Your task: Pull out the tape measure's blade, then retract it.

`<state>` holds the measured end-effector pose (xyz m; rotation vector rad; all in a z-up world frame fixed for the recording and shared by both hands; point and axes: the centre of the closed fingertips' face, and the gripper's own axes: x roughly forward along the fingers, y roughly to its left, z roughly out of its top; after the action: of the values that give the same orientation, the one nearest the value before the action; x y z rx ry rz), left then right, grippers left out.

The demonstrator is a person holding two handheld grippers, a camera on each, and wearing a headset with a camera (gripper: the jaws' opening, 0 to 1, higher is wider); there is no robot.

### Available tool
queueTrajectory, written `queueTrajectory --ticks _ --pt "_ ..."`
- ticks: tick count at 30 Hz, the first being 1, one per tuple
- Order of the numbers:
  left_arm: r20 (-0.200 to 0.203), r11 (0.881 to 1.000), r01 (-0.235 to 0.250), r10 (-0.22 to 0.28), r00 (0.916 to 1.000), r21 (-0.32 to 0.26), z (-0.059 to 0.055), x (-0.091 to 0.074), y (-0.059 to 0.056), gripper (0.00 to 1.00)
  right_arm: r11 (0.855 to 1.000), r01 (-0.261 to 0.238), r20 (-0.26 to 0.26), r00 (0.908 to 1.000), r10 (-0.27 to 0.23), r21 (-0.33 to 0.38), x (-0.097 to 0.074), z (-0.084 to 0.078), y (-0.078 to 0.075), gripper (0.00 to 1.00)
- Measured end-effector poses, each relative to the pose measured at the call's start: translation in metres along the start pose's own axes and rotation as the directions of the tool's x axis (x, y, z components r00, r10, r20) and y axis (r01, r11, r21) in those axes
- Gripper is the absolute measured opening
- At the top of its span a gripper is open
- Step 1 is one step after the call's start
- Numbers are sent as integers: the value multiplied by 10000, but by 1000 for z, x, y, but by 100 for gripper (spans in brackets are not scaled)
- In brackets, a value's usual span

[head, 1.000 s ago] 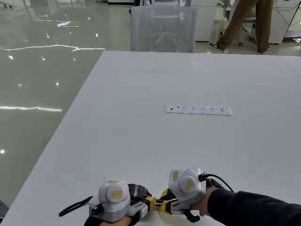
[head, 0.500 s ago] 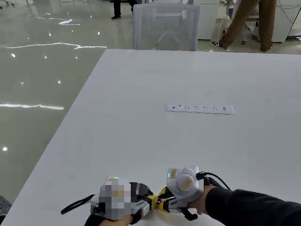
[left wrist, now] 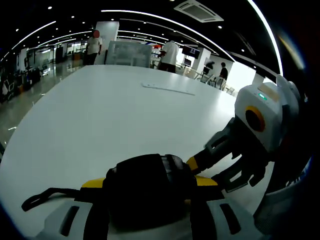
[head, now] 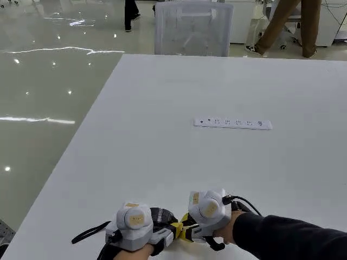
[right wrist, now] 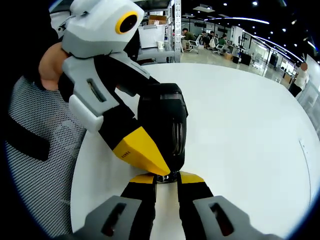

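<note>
Two grippers sat close together at the near edge of the white worktop (head: 217, 162). The jaws of the left gripper (head: 169, 232) clamped the black tape measure (right wrist: 162, 117) by its case. Those of the right gripper (right wrist: 166, 179), nearly together, pinched the end of the blade (right wrist: 168, 176) at the case's mouth.

The tape measure (right wrist: 162, 125) has its blade end hidden between the tips of the right gripper (right wrist: 166, 179). The left gripper (left wrist: 150, 186) covers its flanks.

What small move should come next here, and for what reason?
Probably draw the right gripper straight away from the tape measure, while the left gripper holds it firm. The right jaws look pinched on the blade tip at its mouth, and no blade is out yet.
</note>
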<state>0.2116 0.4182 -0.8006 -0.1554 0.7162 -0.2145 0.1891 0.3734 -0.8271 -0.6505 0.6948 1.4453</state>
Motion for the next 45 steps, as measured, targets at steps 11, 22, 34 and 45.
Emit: queueTrajectory --ticks 11,22,34,45 --pt "-6 10000 -4 4 10000 -14 0 0 0 62 10000 -9 -28 10000 9 1 0 0 0 13" --pt "-48 9999 -77 77 10000 90 0 0 0 63 10000 53 -58 10000 -53 77 0 0 2 13" --pt "-117 9996 -31 34 9999 275 -1 -1 -1 64 9989 389 -12 9992 -389 252 -1 0 2 13" --pt "-366 9827 1525 -1571 9869 -1054 -5 -5 -11 99 9886 1029 114 9944 -1048 1102 -13 -9 -5 29"
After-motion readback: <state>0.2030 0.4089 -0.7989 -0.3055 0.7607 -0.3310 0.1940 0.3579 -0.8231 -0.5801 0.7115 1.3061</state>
